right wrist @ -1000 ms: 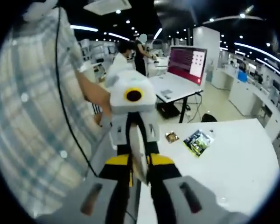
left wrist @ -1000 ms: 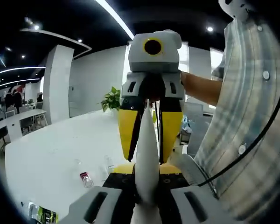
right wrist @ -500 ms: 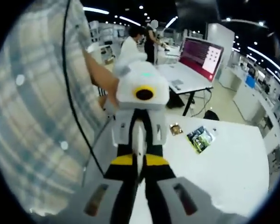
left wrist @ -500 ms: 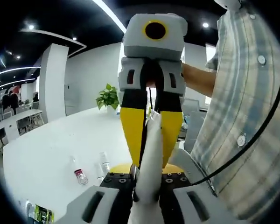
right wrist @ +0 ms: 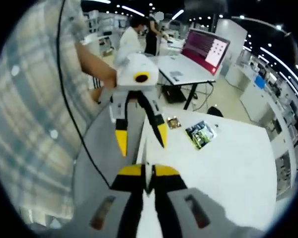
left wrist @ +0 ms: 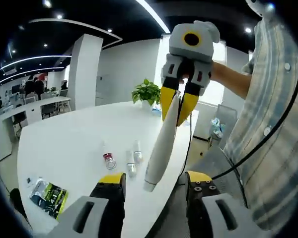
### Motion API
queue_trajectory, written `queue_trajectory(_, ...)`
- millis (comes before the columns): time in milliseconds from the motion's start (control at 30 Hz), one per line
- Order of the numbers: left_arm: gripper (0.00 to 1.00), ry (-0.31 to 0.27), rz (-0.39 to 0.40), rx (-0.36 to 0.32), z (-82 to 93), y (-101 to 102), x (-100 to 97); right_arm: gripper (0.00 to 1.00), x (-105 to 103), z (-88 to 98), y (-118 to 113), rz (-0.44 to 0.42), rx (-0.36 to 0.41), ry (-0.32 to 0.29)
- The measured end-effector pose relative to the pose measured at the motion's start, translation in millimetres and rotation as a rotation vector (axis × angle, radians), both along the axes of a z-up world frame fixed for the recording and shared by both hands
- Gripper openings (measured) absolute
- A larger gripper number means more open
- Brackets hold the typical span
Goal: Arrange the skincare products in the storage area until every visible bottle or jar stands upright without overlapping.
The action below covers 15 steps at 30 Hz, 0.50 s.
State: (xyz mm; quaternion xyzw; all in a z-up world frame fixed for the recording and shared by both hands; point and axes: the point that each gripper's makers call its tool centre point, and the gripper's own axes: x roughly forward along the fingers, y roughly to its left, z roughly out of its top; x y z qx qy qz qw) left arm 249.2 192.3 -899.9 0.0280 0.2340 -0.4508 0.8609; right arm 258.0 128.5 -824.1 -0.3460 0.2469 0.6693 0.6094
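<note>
White tube [left wrist: 161, 148] pinched at its flat end by right gripper [right wrist: 148, 179], cap hanging free between spread jaws of left gripper [left wrist: 154, 186]; half a second ago clamped there too.

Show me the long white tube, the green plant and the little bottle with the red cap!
white tube [left wrist: 161, 144]: left gripper view, middle of its body.
green plant [left wrist: 146, 92]: left gripper view, its leaves.
red-capped bottle [left wrist: 109, 160]: left gripper view, its red cap.

Right gripper [right wrist: 145, 174] jaws pinched together; left gripper [left wrist: 154, 181] jaws spread.
</note>
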Motion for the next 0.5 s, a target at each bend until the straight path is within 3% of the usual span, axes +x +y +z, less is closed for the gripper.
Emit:
queue_trajectory(133, 0.52, -0.033, 0.141, 0.097, -14.3, 29.5, 15.3, 0.04, 22.0, 4.8, -10.3, -0.040, -0.006, -0.015)
queue_trajectory(233, 0.52, -0.013, 0.235, 0.103, -26.2, 42.3, 21.0, 0.04, 39.7, 8.4, -21.7, -0.074, -0.025, -0.025)
queue_trajectory(333, 0.52, 0.005, 0.324, 0.035, -32.3, 47.3, 24.6, 0.04, 52.6, 11.0, -31.2, -0.105, -0.036, -0.031)
queue_trajectory(367, 0.52, 0.007, 0.347, 0.036, -36.3, 49.8, 25.0, 0.04, 56.6, 11.7, -34.4, -0.111, -0.038, -0.032)
queue_trajectory(400, 0.51, 0.030, 0.374, 0.090, -42.5, 52.8, 23.2, 0.04, 63.0, 13.3, -39.4, -0.124, -0.042, -0.041)
queue_trajectory(467, 0.50, -0.054, 0.344, 0.155, -42.8, 49.4, 29.9, 0.04, 72.3, 14.8, -47.8, -0.139, -0.047, -0.045)
queue_trajectory(500, 0.48, -0.053, 0.338, 0.164, -46.2, 47.9, 29.6, 0.04, 77.1, 15.3, -51.3, -0.150, -0.050, -0.050)
